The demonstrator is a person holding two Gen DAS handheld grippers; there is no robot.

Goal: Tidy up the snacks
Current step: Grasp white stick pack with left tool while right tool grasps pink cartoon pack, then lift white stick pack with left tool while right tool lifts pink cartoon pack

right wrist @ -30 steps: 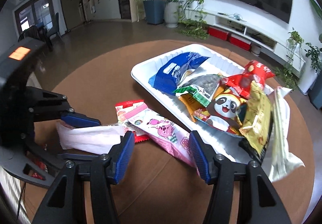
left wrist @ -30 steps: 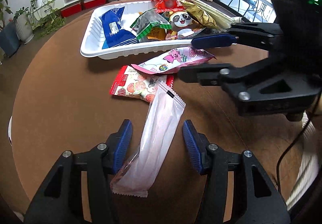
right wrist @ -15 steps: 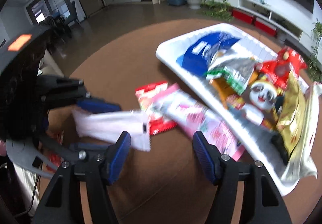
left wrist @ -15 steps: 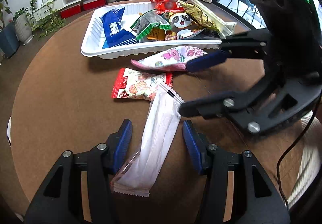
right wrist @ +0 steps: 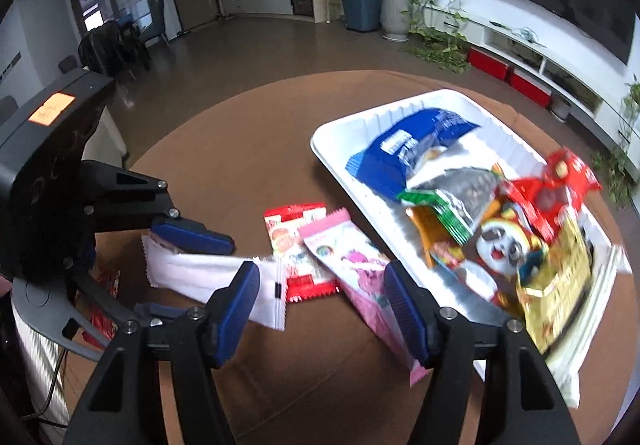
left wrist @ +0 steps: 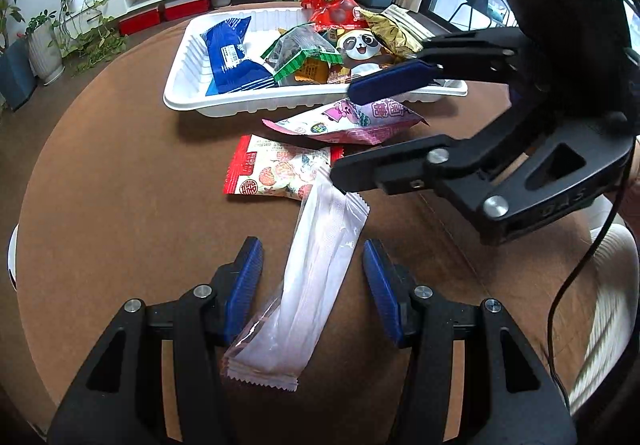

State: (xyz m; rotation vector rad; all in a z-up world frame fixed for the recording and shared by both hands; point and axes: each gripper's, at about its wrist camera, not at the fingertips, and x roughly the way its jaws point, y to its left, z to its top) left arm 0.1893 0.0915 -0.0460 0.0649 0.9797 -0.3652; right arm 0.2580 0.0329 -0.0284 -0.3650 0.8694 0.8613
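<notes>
A long pale pink packet [left wrist: 312, 273] lies on the round brown table, between the open fingers of my left gripper [left wrist: 312, 285]. It also shows in the right wrist view [right wrist: 208, 277]. A red strawberry packet [left wrist: 276, 173] and a pink cartoon packet [left wrist: 352, 123] lie beside the white tray [left wrist: 240, 105], which holds several snacks. My right gripper [right wrist: 320, 305] is open above the pink cartoon packet [right wrist: 360, 281] and the red packet [right wrist: 296, 245]. It shows in the left wrist view [left wrist: 344, 133] too.
The tray [right wrist: 360, 121] holds a blue bag [right wrist: 408, 161], a panda packet [right wrist: 500, 245], a red bag [right wrist: 556, 185] and a gold bag [right wrist: 560, 285]. Red wrappers [right wrist: 104, 301] lie near the table's edge behind my left gripper. Plants and a TV shelf stand around the room.
My right gripper has swung from over the tray's edge down toward the loose packets, still open. My left gripper has stayed open around the pale pink packet.
</notes>
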